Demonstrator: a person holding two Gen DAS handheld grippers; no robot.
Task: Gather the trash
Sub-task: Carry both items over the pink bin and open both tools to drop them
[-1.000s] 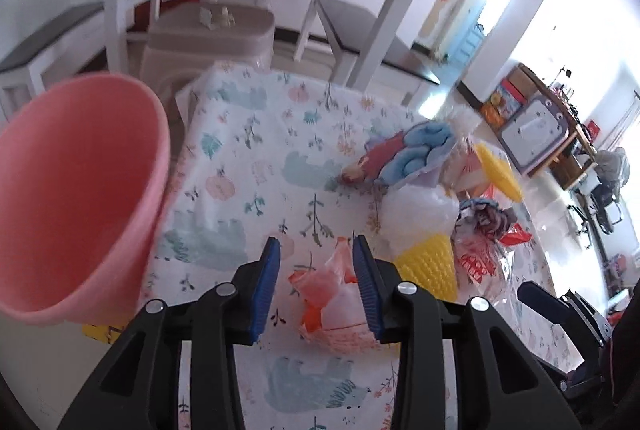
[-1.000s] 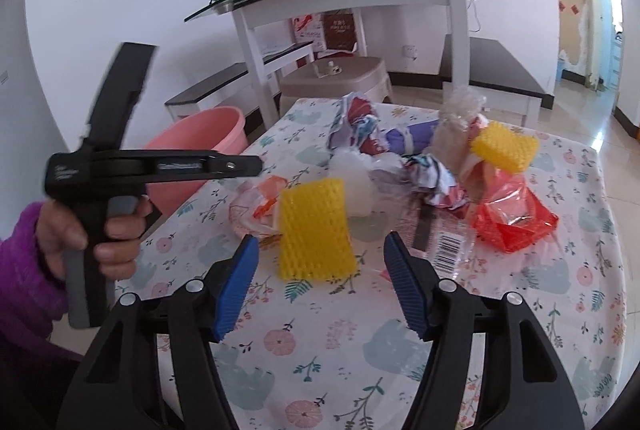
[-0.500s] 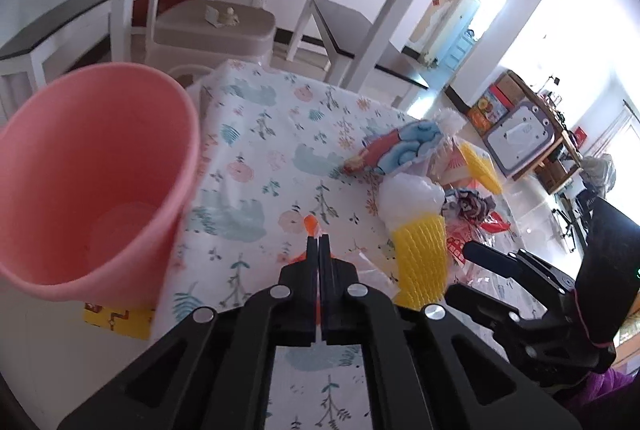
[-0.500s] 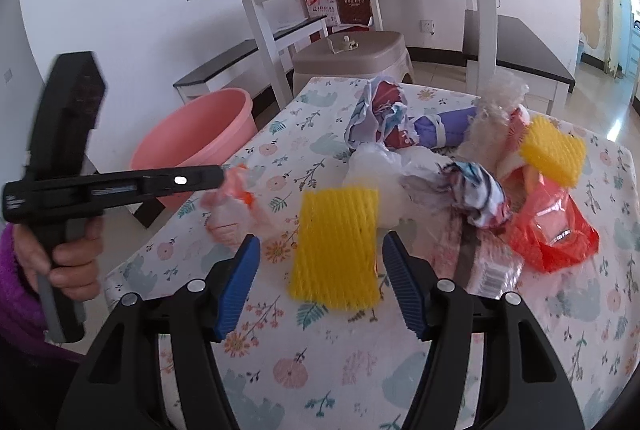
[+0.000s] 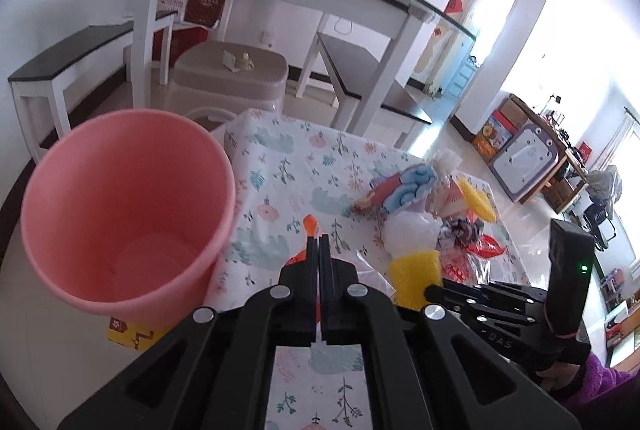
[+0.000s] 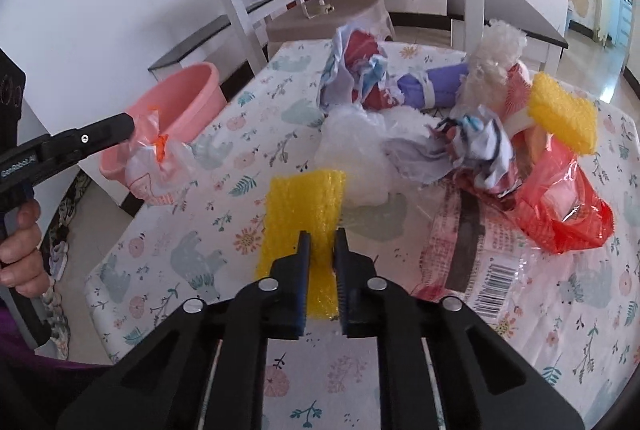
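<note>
My left gripper is shut on a thin clear plastic bag with orange print. The bag hangs off the table beside the pink bucket, which stands at the table's left edge. In the right wrist view the left gripper shows in front of the bucket. My right gripper is closing on the near end of a yellow foam net sleeve that lies on the floral tablecloth. Its pads pinch the foam. The foam also shows in the left wrist view.
A pile of trash lies further back: a white plastic bag, crumpled wrappers, a red plastic bag, a second yellow foam piece and a clear barcoded wrapper. A beige stool stands beyond the table.
The left gripper shut on the plastic bag and lifted it off the table toward the bucket. The right gripper came down over the yellow foam and closed from wide open.
</note>
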